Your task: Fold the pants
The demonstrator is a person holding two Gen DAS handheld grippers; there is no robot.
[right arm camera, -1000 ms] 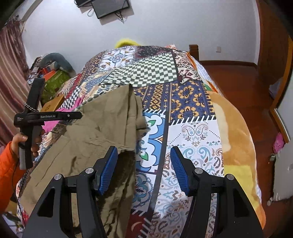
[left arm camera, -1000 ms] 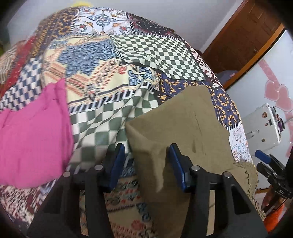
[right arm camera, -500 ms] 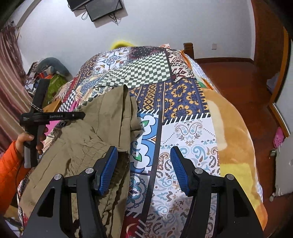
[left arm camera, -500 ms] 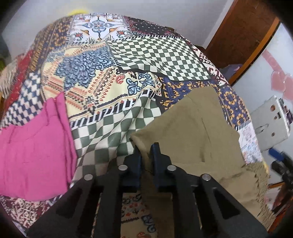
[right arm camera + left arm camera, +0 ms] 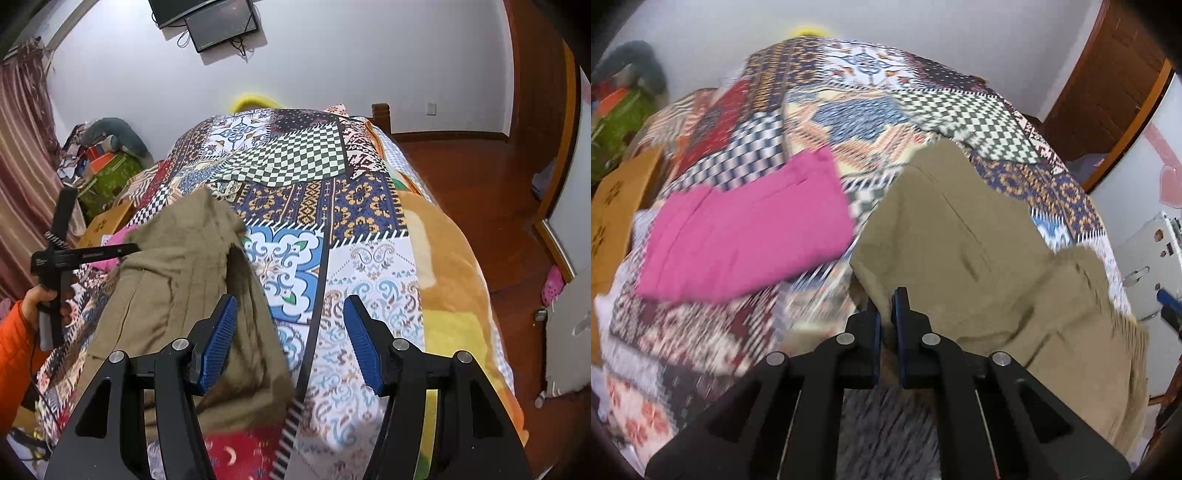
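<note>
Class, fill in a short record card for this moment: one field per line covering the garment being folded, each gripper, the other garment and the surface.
Garment being folded: olive-khaki cotton pants, bunched, partly lifted
Left gripper: shut on a pants edge
Right gripper: open, holding nothing, its left finger over the pants
Other garment: folded magenta cloth, lying left of the pants, apart from them
Surface: patchwork-print bedspread covering the bed
Sharpness: left wrist view blurred near the bottom
</note>
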